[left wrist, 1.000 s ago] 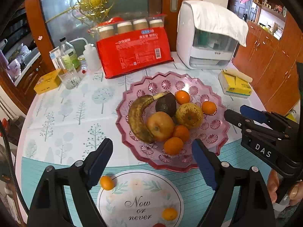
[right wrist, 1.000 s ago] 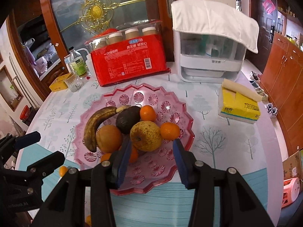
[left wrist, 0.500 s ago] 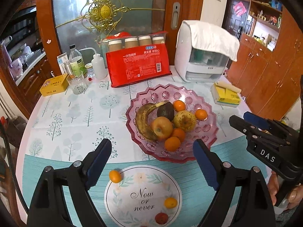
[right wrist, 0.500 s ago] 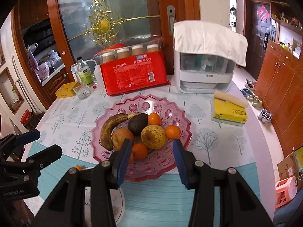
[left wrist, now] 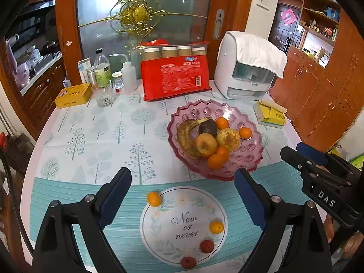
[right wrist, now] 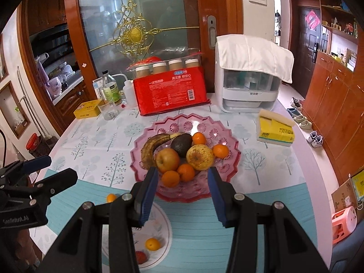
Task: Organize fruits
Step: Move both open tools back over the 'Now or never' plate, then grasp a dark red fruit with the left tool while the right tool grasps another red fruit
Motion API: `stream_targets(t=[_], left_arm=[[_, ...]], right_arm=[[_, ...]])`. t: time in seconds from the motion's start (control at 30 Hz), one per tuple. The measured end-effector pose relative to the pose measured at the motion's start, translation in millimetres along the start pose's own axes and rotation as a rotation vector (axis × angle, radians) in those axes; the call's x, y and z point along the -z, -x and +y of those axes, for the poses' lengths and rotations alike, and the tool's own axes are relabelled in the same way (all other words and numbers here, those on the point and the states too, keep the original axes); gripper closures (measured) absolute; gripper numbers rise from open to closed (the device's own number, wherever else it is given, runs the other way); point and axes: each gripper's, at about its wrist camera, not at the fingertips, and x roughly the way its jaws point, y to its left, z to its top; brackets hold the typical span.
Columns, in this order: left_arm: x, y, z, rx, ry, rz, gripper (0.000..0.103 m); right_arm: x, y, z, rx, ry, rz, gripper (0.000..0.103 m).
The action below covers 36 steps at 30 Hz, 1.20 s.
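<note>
At centre frame the bowl (left wrist: 254, 159) already holds most fruit, while small loose fruits (left wrist: 154, 199) remain at lower centre under the opening, empty left gripper (left wrist: 183, 195); right gripper (right wrist: 182, 188) part-spread, empty.

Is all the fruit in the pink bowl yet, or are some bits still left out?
Mostly done: the pink bowl holds a banana, an avocado, an apple, a pear and four oranges. Nothing is in hand: the left gripper is opening with nothing between its fingers, and the right gripper is also empty. Left out: two small oranges and two red fruits on the table.
</note>
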Motion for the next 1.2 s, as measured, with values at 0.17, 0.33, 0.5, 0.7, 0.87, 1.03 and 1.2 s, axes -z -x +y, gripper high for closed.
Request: stream_targets(t=[0.17, 0.33, 0.5, 0.7, 0.87, 1.03, 1.2], left_arm=[[7.3, 3.1, 13.6, 0.001, -0.004, 0.012, 0.012], [20.3, -2.9, 24.4, 0.015, -0.017, 0.041, 0.012], [37.5, -15.5, 28.9, 0.028, -0.033, 0.085, 0.012], [63.0, -39.2, 31.1, 0.043, -0.047, 0.161, 0.012], [85.7, -57.5, 31.6, 0.044, -0.058, 0.227, 0.012], [106.9, -68.1, 28.8, 0.054, -0.071, 0.279, 0.012], [132.7, -80.4, 23.0, 0.055, -0.117, 0.34, 0.012]], right_arm=[[9.9, 4.1, 17.6, 0.007, 0.003, 0.005, 0.057], [23.3, 3.3, 28.5, 0.015, -0.019, 0.024, 0.057], [42.6, -1.4, 34.9, 0.032, -0.046, 0.059, 0.057], [75.1, -13.9, 34.8, 0.054, -0.093, 0.129, 0.057], [101.4, -24.3, 30.7, 0.064, -0.127, 0.178, 0.057], [121.5, -34.6, 28.0, 0.06, -0.152, 0.212, 0.057], [140.8, -46.6, 30.6, 0.034, -0.164, 0.252, 0.057]])
